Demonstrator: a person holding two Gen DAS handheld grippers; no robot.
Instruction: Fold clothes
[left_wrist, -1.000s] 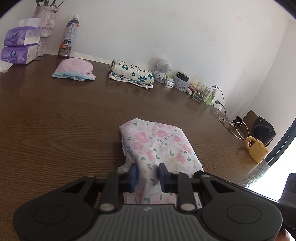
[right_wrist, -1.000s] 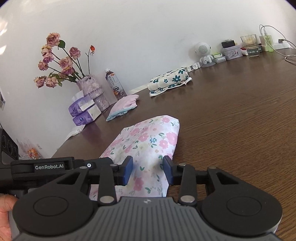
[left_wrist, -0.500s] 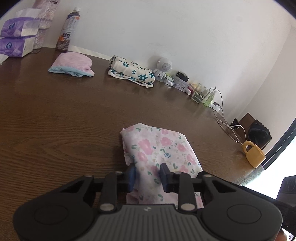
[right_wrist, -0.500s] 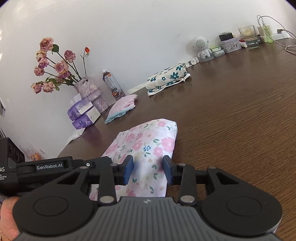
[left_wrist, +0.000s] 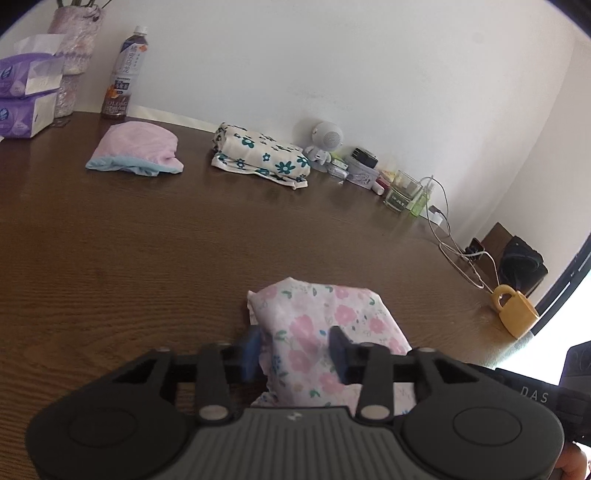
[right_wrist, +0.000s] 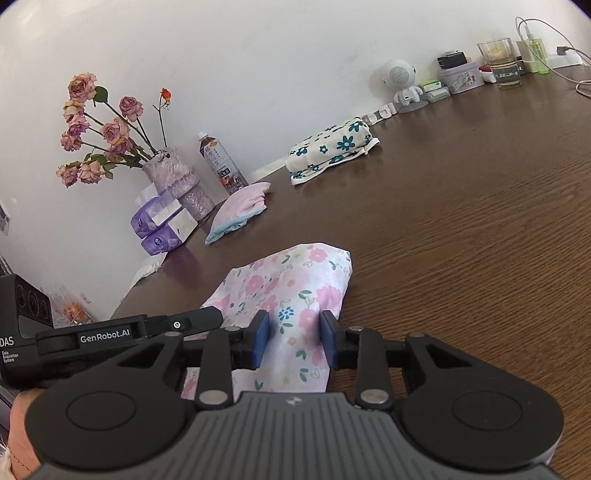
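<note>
Left jaws opening, pads standing clear either side of the pink floral garment (left_wrist: 325, 332), cloth between them but no longer pinched by the left gripper (left_wrist: 295, 350). Right jaws part closed, the blue pads (right_wrist: 260, 339) pressing on a raised ridge of the same fabric, so the right gripper (right_wrist: 293, 341) grips the garment's near end. Garment folded into a compact bundle, lying on the dark wooden tabletop (left_wrist: 147, 258) near its front edge, far end pointing toward the back edge. Along the back edge, by the white wall: a folded pink cloth with pale blue trim (left_wrist: 136, 153), and just right of it a folded cream cloth with teal flowers (left_wrist: 258, 155), the two well apart from the floral bundle. At the back left corner, a drink bottle (left_wrist: 125, 74), stacked purple tissue packs (left_wrist: 22, 96) and a vase of dried roses (right_wrist: 173, 177). Further right along the back edge, a small white robot figure (left_wrist: 325, 142), a glass (left_wrist: 402, 190) and cables (left_wrist: 454, 251). Near the right edge, a yellow mug (left_wrist: 515, 308). Part of a person's hand (right_wrist: 18, 435) visible at the lower left of the right wrist view.
</note>
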